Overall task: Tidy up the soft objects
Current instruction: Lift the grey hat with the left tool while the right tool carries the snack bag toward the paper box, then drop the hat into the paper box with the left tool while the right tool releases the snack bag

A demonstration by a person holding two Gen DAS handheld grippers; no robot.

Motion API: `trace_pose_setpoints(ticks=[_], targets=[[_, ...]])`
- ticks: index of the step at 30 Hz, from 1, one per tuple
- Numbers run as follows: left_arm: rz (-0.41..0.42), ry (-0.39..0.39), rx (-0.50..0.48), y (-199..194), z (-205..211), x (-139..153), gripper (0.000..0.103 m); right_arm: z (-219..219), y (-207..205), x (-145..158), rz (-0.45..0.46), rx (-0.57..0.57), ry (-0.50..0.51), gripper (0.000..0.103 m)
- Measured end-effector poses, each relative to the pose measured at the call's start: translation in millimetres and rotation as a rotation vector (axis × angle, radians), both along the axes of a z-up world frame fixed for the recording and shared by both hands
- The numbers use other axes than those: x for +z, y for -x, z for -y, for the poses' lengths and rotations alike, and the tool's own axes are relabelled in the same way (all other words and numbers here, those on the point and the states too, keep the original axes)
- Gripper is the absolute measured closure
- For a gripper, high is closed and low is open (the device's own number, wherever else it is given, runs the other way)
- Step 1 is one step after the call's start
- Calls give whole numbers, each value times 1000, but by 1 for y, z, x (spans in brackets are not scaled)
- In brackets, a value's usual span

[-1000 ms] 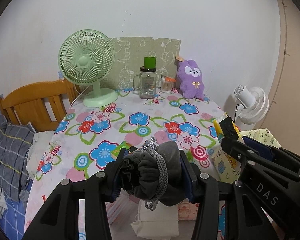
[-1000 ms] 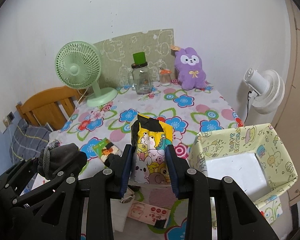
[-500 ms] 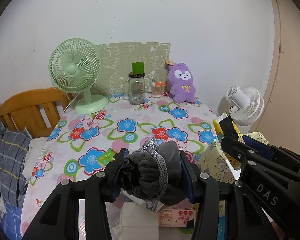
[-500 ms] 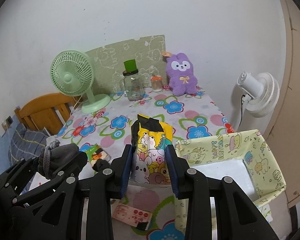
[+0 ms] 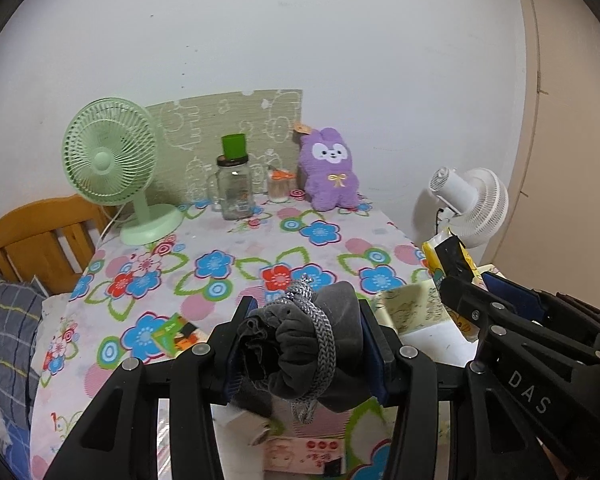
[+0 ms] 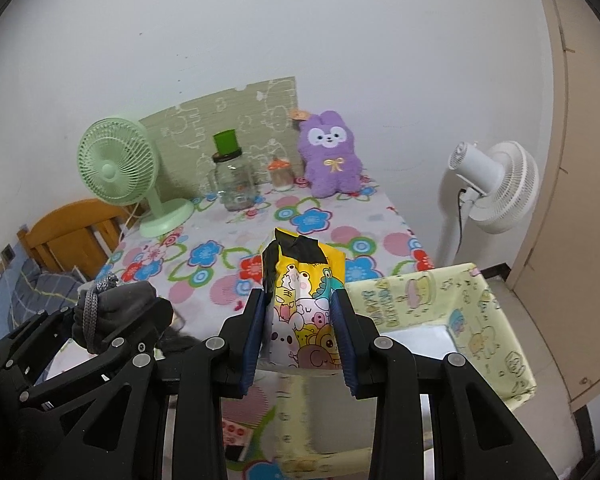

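My left gripper [image 5: 304, 344] is shut on a grey drawstring pouch [image 5: 300, 344] and holds it above the near table edge; the pouch also shows in the right wrist view [image 6: 112, 312]. My right gripper [image 6: 302, 328] is shut on a yellow cartoon-print packet [image 6: 304, 304], held over the left rim of a yellow patterned fabric box [image 6: 472, 320]. The packet also shows in the left wrist view [image 5: 450, 256], with the box [image 5: 412, 308] below it. A purple plush bunny [image 5: 330, 170] sits at the table's far edge.
The floral tablecloth [image 5: 220, 264] carries a green desk fan [image 5: 112, 168], a glass jar with a green lid [image 5: 234, 188], a small jar [image 5: 278, 186], a small colourful packet [image 5: 172, 334] and cards. A white fan [image 6: 488, 184] stands right. A wooden chair [image 5: 32, 236] stands left.
Both grippers have drawn back and to the right with their loads. The fabric box now lies under the right gripper, and the table items look farther off.
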State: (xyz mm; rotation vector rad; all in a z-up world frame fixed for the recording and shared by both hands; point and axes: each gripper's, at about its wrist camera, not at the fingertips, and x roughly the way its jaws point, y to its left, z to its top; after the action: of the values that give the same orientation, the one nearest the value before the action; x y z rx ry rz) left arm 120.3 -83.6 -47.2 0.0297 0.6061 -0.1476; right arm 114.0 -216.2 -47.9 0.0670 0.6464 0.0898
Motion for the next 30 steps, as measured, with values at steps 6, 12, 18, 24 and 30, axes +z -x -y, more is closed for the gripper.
trace_pose_setpoints(ticks=[6,12,18,24,30], targets=[[-2,-2,-25,-4,20,-3,53,21,-3,0,4,-23,2,66],[-7,-12,-64,-8,42,-7,53,43,-4,-2,9,-55,2,66],[-37,-40,-114,-16,68,-18,53,65,-4,-7,2,-86,-1,66],[-65,-57,-181,-22,96,-31,53,82,-6,-15,-25,-101,0,66],[-87,-74,-223,-30,114,-41,53,94,-12,-24,-46,-114,-3,66]])
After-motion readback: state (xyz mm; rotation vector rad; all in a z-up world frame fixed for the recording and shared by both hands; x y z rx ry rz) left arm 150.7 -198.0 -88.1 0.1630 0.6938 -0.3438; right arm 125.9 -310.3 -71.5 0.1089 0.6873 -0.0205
